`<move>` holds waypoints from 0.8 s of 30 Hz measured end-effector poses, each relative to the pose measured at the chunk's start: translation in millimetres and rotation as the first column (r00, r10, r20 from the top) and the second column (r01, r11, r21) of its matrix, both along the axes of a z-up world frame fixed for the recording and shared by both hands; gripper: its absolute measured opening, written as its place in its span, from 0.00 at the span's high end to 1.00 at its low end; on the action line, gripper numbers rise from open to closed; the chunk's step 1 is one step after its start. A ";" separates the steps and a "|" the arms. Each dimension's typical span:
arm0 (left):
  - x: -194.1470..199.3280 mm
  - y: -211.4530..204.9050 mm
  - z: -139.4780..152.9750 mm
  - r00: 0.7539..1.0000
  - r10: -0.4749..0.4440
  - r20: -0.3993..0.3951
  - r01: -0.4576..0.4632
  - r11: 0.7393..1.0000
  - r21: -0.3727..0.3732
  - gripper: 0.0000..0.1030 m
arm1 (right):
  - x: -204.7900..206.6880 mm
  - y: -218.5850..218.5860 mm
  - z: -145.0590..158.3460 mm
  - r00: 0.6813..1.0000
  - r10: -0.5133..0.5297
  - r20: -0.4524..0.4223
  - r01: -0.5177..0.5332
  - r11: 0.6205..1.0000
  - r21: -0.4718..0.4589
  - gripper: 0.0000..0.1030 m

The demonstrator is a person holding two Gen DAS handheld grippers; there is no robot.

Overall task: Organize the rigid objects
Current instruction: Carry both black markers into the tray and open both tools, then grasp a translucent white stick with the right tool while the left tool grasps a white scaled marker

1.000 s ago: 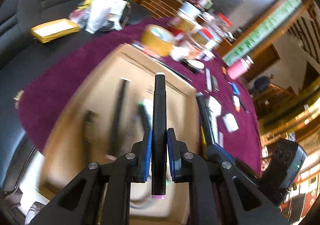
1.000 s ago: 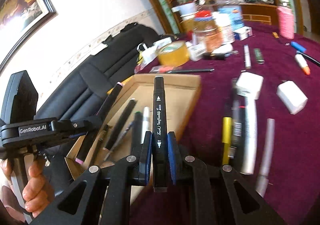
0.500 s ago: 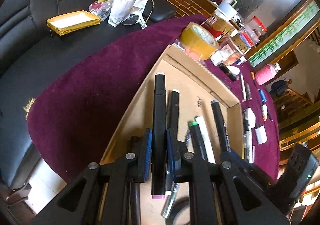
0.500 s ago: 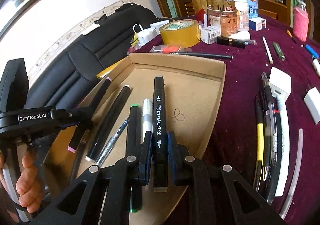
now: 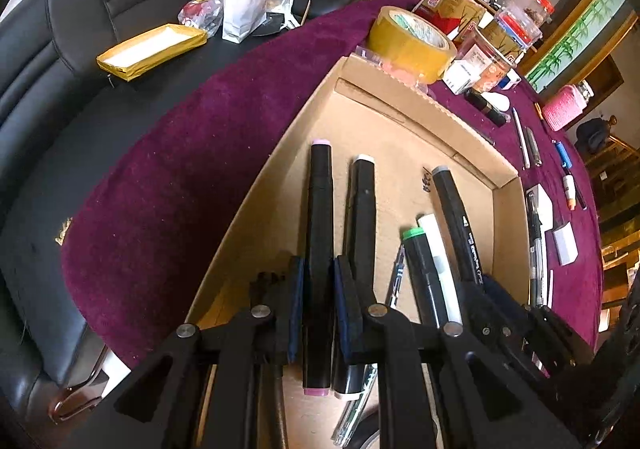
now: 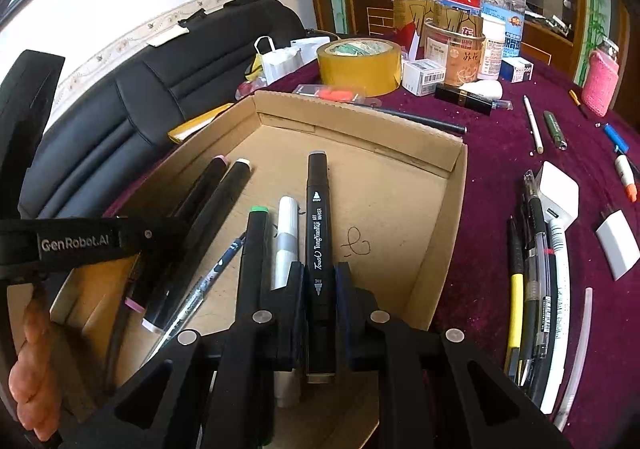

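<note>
My left gripper [image 5: 318, 269] is shut on a black marker with pink end caps [image 5: 318, 209], held low over the left side of a shallow cardboard tray [image 5: 420, 109]. My right gripper [image 6: 319, 277] is shut on a black art marker with white lettering [image 6: 318, 209], over the tray [image 6: 360, 117] near its middle. In the tray lie a black marker with white caps [image 5: 362, 205], a green-capped marker [image 6: 254, 249], a white-grey marker [image 6: 286, 237] and a clear pen [image 6: 208, 281]. The left gripper's body [image 6: 80, 241] and the hand holding it [image 6: 28, 369] show at the left of the right wrist view.
A purple cloth [image 5: 180, 169] covers the table. Right of the tray lie several pens [image 6: 532, 269], white erasers [image 6: 616, 245] and a white box [image 6: 558, 193]. Behind it stand a yellow tape roll [image 6: 360, 65], jars and boxes [image 6: 460, 49]. A black sofa [image 5: 80, 29] lies left.
Both grippers have come forward and down over the tray with their markers still gripped. The tray now fills more of both views, and the left marker sits beside the white-capped one.
</note>
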State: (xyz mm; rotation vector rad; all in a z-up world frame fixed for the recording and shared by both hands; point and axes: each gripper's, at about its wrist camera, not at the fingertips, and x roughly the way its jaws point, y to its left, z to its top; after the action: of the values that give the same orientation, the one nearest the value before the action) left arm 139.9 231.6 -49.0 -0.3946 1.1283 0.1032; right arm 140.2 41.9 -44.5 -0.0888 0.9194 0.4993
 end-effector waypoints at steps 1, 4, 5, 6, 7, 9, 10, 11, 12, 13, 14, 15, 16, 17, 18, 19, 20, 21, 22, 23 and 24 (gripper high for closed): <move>0.1 0.5 0.0 1.000 0.004 -0.001 -0.004 1.000 -0.006 0.86 | 0.0 1.1 -0.3 1.000 0.004 0.001 -0.004 1.000 -0.010 0.84; -1.4 0.6 -0.3 1.000 0.003 0.003 -0.003 1.000 -0.009 0.85 | -1.8 2.5 -0.9 1.000 0.018 0.005 -0.017 0.999 -0.028 0.81; -3.3 1.4 0.1 1.000 0.002 0.006 -0.002 1.000 -0.018 0.84 | -2.5 1.8 -0.7 1.000 0.018 0.005 -0.018 1.000 -0.023 0.78; -4.7 2.9 0.4 1.000 0.004 0.013 -0.004 0.999 -0.035 0.79 | -3.1 -0.1 0.8 1.000 0.020 0.002 -0.020 1.000 -0.007 0.72; -4.9 3.6 1.1 1.000 0.009 0.020 -0.008 0.999 -0.048 0.73 | -5.1 -2.4 3.5 1.000 0.029 0.002 -0.029 0.999 0.022 0.64; -11.2 4.1 6.9 0.998 0.018 0.059 -0.013 0.997 -0.072 0.73 | -13.8 -10.0 14.4 0.998 0.045 0.041 -0.048 0.995 0.084 0.54; -15.8 1.1 12.1 0.996 0.012 0.087 -0.006 0.997 -0.072 0.68 | -19.6 -13.8 20.2 0.997 0.048 0.065 -0.055 0.993 0.103 0.50; -20.3 -2.6 17.1 0.994 0.006 0.110 0.002 0.998 -0.070 0.65 | -25.9 -19.2 25.6 0.995 0.053 0.083 -0.064 0.990 0.129 0.49; -28.4 -8.4 24.3 0.989 0.001 0.147 0.009 0.997 -0.072 0.57 | -34.2 -28.8 31.1 0.994 0.060 0.093 -0.076 0.982 0.175 0.47; -33.6 -13.7 29.3 0.985 -0.001 0.174 0.014 0.997 -0.073 0.50 | -39.2 -34.2 33.6 0.994 0.061 0.091 -0.078 0.976 0.203 0.46; -40.7 -21.7 35.3 0.979 -0.009 0.204 0.024 0.997 -0.072 0.48 | -44.2 -42.6 35.5 0.995 0.058 0.083 -0.076 0.969 0.236 0.46; -45.5 -29.5 39.8 0.974 -0.020 0.225 0.036 0.997 -0.070 0.45 | -49.7 -52.8 36.8 0.996 0.052 0.073 -0.070 0.960 0.269 0.46; -51.4 -41.1 44.4 0.969 -0.038 0.245 0.056 0.996 -0.067 0.44 | -54.8 -65.0 37.6 0.997 0.042 0.067 -0.060 0.953 0.296 0.46; -56.1 -51.8 48.0 0.964 -0.057 0.260 0.076 0.995 -0.063 0.43 | -58.7 -77.3 38.5 0.998 0.028 0.062 -0.046 0.949 0.313 0.46; -60.5 -64.1 51.1 0.958 -0.076 0.276 0.097 0.993 -0.063 0.42 | -61.6 -87.2 38.6 0.998 0.011 0.060 -0.030 0.947 0.320 0.46; -64.1 -75.0 53.2 0.954 -0.088 0.288 0.112 0.991 -0.068 0.41 | -64.1 -98.8 38.0 0.998 -0.014 0.058 -0.006 0.946 0.325 0.46; -66.0 -85.4 54.6 0.949 -0.106 0.297 0.132 0.989 -0.071 0.41 | -66.1 -113.1 37.7 0.998 -0.046 0.052 0.026 0.945 0.327 0.46; -68.6 -99.5 56.1 0.941 -0.139 0.309 0.169 0.983 -0.070 0.41 | -67.2 -128.5 36.0 0.996 -0.077 0.041 0.059 0.943 0.326 0.46; -69.8 -108.3 56.5 0.937 -0.155 0.313 0.186 0.980 -0.069 0.41 | -67.1 -141.2 33.9 0.994 -0.105 0.030 0.090 0.942 0.322 0.46; -70.2 -118.8 56.6 0.934 -0.170 0.314 0.202 0.977 -0.071 0.41 | -66.0 -154.1 31.2 0.990 -0.141 0.017 0.129 0.941 0.313 0.46; -69.8 -125.8 56.7 0.932 -0.185 0.311 0.216 0.974 -0.069 0.41 | -63.4 -168.1 27.9 0.983 -0.182 0.000 0.174 0.939 0.297 0.47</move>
State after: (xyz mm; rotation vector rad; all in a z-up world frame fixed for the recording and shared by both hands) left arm 70.1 105.8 7.7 -0.3694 0.8652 -0.1919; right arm 76.8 -126.2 -16.6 0.2583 0.8081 0.4608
